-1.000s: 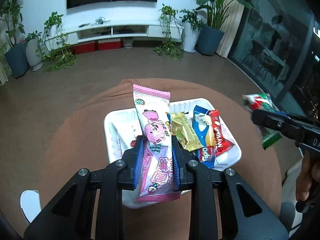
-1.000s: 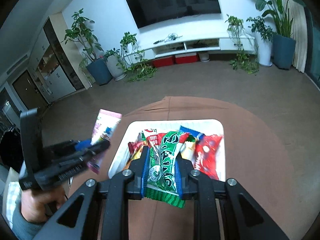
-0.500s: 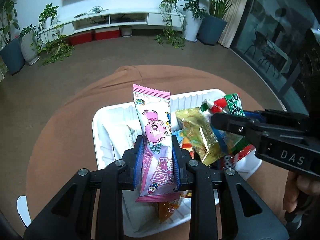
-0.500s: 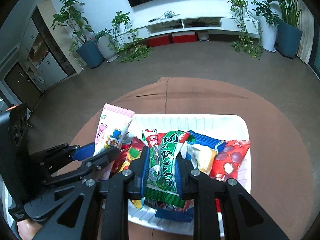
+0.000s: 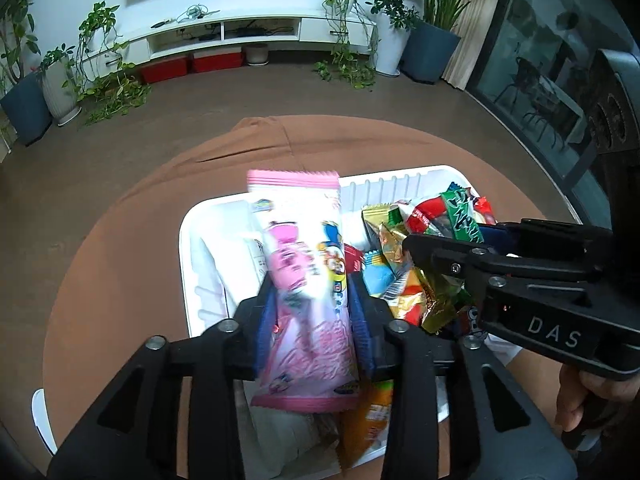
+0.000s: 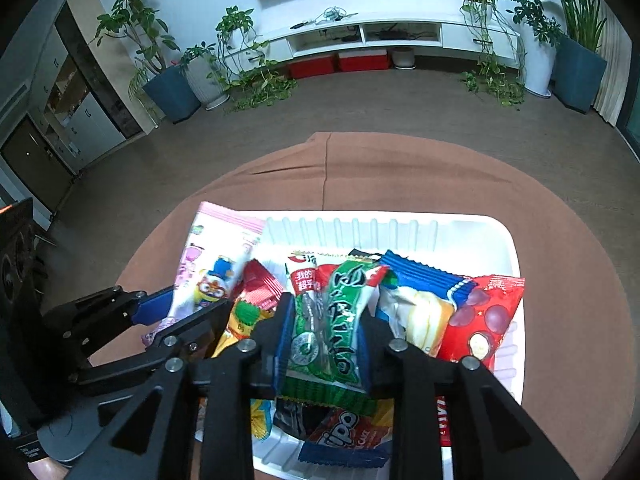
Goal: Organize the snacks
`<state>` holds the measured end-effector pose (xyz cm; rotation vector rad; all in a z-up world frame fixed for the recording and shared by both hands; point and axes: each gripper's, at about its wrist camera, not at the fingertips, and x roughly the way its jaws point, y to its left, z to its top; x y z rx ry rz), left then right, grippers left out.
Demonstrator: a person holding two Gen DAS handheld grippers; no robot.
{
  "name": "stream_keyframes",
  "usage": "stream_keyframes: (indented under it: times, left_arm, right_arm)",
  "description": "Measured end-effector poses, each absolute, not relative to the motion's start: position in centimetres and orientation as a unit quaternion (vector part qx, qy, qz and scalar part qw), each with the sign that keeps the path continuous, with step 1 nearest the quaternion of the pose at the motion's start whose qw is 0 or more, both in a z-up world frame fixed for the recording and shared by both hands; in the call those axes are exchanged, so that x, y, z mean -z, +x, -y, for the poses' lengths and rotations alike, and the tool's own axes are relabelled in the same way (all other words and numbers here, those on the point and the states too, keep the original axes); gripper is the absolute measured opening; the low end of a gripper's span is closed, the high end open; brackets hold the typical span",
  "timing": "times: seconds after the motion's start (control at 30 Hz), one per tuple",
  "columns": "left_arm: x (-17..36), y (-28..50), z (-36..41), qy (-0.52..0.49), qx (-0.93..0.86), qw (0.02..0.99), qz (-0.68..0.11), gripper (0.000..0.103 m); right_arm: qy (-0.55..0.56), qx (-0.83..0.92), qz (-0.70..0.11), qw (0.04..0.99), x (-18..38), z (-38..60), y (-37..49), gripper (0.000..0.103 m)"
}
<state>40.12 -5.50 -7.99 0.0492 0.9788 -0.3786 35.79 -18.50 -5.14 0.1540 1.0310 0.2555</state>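
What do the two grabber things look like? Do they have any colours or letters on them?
Both are black plastic with two long fingers, blue ribbed pads on the inner sides, and round silver screws on top. The left gripper and the right gripper look the same. White letters "DAS" are printed on the right one's side. Part of a bare hand shows on its handle; no sleeve is visible.

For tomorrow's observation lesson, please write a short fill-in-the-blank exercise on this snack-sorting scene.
1. The left gripper, jaws opening, has a ____ packet between them.
2. The right gripper, jaws opening, has a ____ packet between them.
3. Both packets hang over a white ____.
4. It sits on a ____ tablecloth.

Missing words: pink; green; tray; brown
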Motion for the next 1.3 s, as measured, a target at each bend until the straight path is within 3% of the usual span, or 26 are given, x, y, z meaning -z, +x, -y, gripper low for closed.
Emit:
stream_keyframes:
  times: [0.13, 0.23, 0.6, 0.9, 1.0, 1.03, 1.07, 1.13, 1.3]
  left_arm:
    - [8.1, 40.4, 5.4, 0.022, 0.181, 0.866, -0.466, 0.039]
    - [7.7, 40.4, 5.0, 0.019, 0.177, 0.868, -0.463, 0.049]
    - [6.8, 39.2, 3.7, 0.012, 0.172, 0.876, -0.450, 0.061]
    - [5.7, 37.2, 2.7, 0.007, 0.165, 0.884, -0.438, 0.076]
    - [4.9, 36.2, 2.2, 0.006, 0.159, 0.889, -0.430, 0.082]
    - [4.5, 35.8, 2.0, 0.006, 0.158, 0.891, -0.425, 0.089]
    - [4.1, 35.2, 1.9, 0.007, 0.155, 0.895, -0.418, 0.096]
    - [3.0, 33.8, 1.7, 0.014, 0.151, 0.904, -0.400, 0.102]
    - [-0.2, 28.7, 2.3, 0.045, 0.143, 0.931, -0.332, 0.103]
  right_arm:
    - [0.073, -0.119, -0.492, 0.859, 5.2, 18.7, 35.8, 0.036]
    - [0.072, -0.119, -0.491, 0.860, 5.1, 18.7, 35.7, 0.040]
    - [0.079, -0.116, -0.477, 0.868, 4.1, 19.1, 35.1, 0.056]
    - [0.096, -0.112, -0.461, 0.875, 2.9, 20.0, 34.5, 0.061]
    - [0.106, -0.112, -0.449, 0.880, 2.1, 20.4, 34.0, 0.063]
    - [0.110, -0.112, -0.445, 0.882, 1.9, 20.5, 33.8, 0.065]
    - [0.114, -0.113, -0.438, 0.885, 1.5, 20.8, 33.4, 0.069]
    - [0.120, -0.114, -0.425, 0.890, 0.8, 21.2, 32.5, 0.075]
    - [0.135, -0.112, -0.383, 0.907, -1.2, 22.6, 29.0, 0.095]
